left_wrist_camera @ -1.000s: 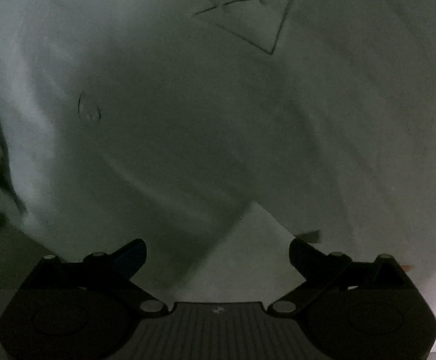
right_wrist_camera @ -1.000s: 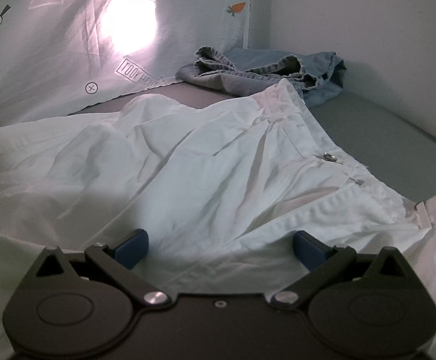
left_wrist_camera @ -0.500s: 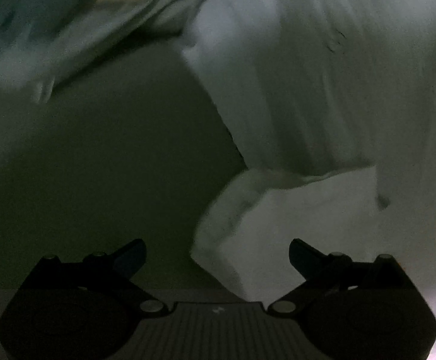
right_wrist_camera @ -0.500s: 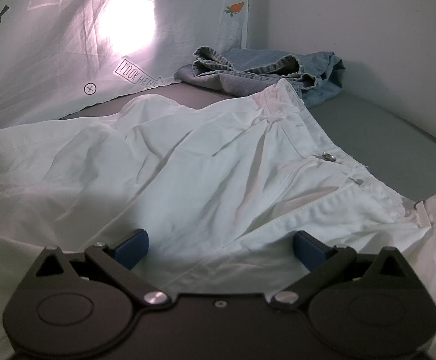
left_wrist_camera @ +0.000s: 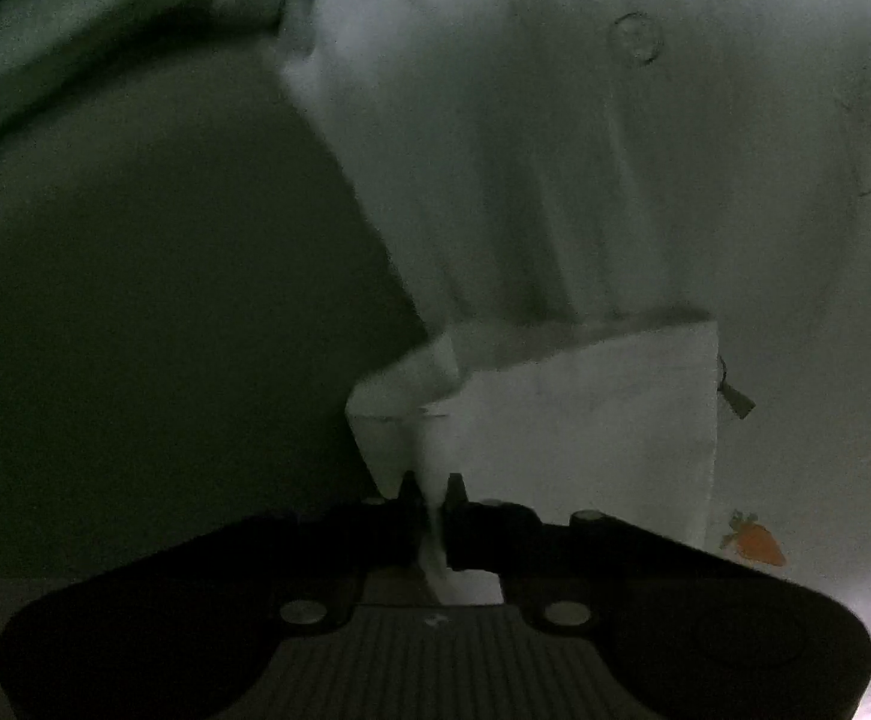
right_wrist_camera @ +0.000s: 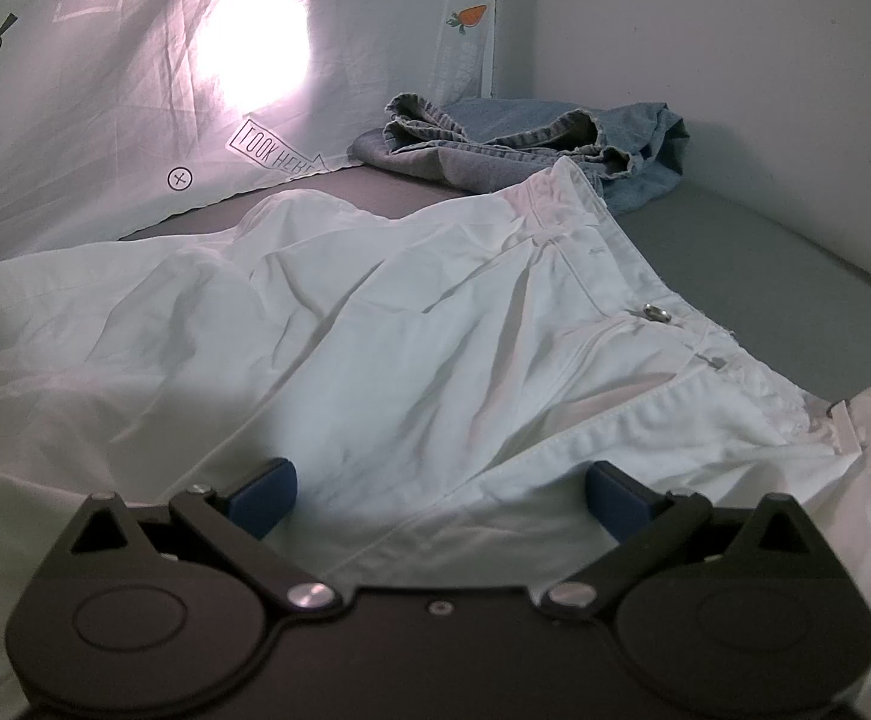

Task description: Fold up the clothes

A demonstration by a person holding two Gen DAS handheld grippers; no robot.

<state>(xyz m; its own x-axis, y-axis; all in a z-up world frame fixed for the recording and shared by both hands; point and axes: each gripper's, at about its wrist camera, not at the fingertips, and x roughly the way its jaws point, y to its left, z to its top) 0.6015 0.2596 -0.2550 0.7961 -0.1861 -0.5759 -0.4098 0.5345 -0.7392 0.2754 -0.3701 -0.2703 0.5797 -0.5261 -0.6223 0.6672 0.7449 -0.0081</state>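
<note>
We have the pair of white cotton trousers (right_wrist_camera: 411,324) spread across the grey surface (right_wrist_camera: 765,264), waistband to the far right in the right wrist view, the legs running away to the left, so the long axis lies crosswise in front of us. Beyond them, at the far end against the wall, a crumpled heap of blue denim jeans (right_wrist_camera: 531,138) lies just touching the waistband. The white printed sheet (right_wrist_camera: 135,90) hangs behind.

The right tongs (right_wrist_camera: 438,495) stand wide apart over the trousers' near edge, gripping nothing. The left tongs (left_wrist_camera: 432,492) are pinched together on a corner of white trouser cloth (left_wrist_camera: 585,420), which hangs out ahead of them.

We judge the left hand carries the leg end, and the fold must travel along that long axis toward the waistband beside the right tongs.
</note>
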